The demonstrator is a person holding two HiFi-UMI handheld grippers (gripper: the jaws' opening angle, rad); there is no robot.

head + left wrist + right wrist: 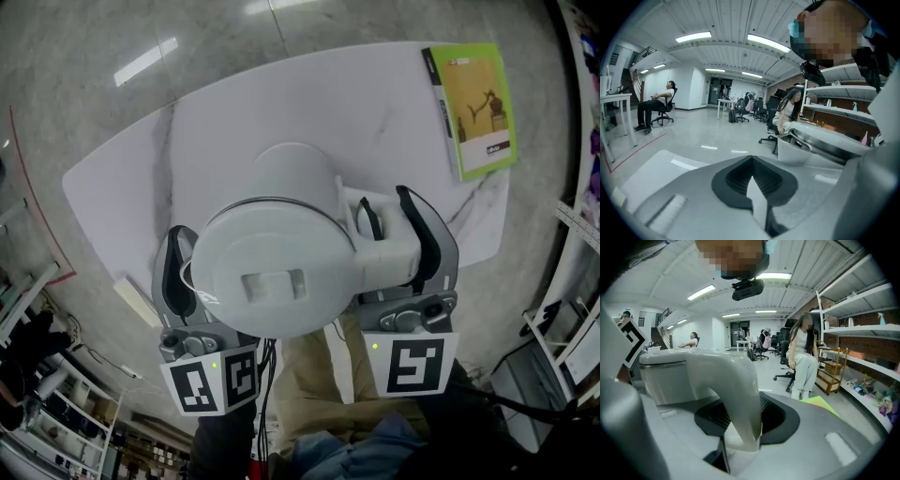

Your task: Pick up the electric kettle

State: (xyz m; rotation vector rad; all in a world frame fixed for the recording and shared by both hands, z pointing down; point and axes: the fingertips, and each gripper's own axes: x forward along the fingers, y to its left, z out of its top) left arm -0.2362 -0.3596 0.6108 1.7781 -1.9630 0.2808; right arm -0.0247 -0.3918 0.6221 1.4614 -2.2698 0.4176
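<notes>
Aloft, kettle [272,267] upright, handle [392,248] rightward in right tongs [387,214]

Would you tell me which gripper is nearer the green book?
Right. The right gripper, shut on the kettle handle, is below-left of the green book; the left gripper is beyond the kettle, farther off.

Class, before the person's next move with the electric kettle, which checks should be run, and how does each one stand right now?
1. Right gripper shut on the electric kettle handle: ok.
2. Lid closed: ok.
3. Left gripper touching the kettle's side, jaws apart: cannot tell.
4. Kettle lifted off the table: cannot tell.
5. Green book well away from the kettle: ok.
</notes>
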